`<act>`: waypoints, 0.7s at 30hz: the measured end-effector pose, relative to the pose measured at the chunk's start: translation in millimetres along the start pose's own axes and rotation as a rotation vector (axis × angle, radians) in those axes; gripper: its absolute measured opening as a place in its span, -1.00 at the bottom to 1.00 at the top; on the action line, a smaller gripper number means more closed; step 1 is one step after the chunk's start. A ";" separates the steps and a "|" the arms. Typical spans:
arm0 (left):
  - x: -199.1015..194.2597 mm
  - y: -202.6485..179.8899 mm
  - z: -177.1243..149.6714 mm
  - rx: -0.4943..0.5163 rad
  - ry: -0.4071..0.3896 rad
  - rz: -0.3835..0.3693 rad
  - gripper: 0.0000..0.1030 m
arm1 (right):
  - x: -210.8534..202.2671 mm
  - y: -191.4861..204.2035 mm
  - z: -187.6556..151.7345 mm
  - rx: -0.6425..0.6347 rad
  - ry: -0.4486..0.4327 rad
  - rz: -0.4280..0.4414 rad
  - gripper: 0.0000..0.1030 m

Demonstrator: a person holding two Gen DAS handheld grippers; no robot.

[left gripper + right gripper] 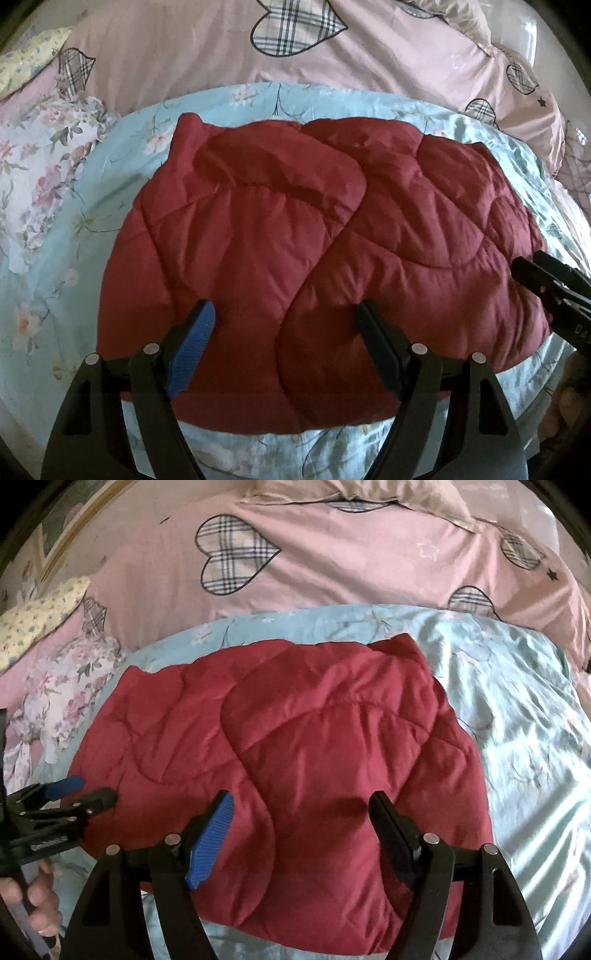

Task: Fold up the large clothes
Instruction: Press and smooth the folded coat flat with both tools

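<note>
A dark red quilted padded garment (314, 243) lies folded in a thick bundle on a light blue floral sheet (74, 229). It also shows in the right wrist view (295, 738). My left gripper (284, 308) is open and empty, held above the garment's near part. My right gripper (301, 799) is open and empty above the garment's near middle. The right gripper shows at the garment's right edge in the left wrist view (532, 262). The left gripper shows at the garment's left edge in the right wrist view (96, 788), open.
A pink duvet with plaid hearts (221, 48) is bunched behind the sheet. A floral pillow (40, 177) and a yellow patterned cloth (29, 59) lie at the left. The blue sheet (517, 720) stretches to the right of the garment.
</note>
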State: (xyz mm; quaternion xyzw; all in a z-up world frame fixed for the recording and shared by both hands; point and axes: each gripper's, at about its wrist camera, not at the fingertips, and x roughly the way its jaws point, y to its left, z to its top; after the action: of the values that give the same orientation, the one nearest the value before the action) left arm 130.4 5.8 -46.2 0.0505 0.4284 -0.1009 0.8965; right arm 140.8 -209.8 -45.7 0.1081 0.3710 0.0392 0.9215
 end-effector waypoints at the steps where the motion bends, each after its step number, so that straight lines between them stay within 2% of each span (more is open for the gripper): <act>1: 2.1 -0.3 0.3 0.001 0.000 0.003 0.56 | 5.6 0.1 0.5 -0.004 0.014 -0.010 0.48; 5: 11.7 1.2 3.0 0.000 0.005 0.001 0.64 | 28.7 -7.0 1.6 0.005 0.038 -0.033 0.50; 9: 21.1 3.5 4.7 -0.008 0.008 -0.004 0.73 | 32.0 -9.4 -1.5 0.014 0.029 -0.033 0.50; 21: 33.1 1.9 6.6 -0.006 -0.003 0.009 0.82 | 36.1 -11.6 -6.1 0.018 0.004 -0.031 0.53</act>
State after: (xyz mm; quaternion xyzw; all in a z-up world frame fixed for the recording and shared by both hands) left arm 156.1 1.9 -67.9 0.0498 0.4270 -0.0956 0.8978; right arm 162.5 -214.5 -77.0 0.1102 0.3749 0.0217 0.9202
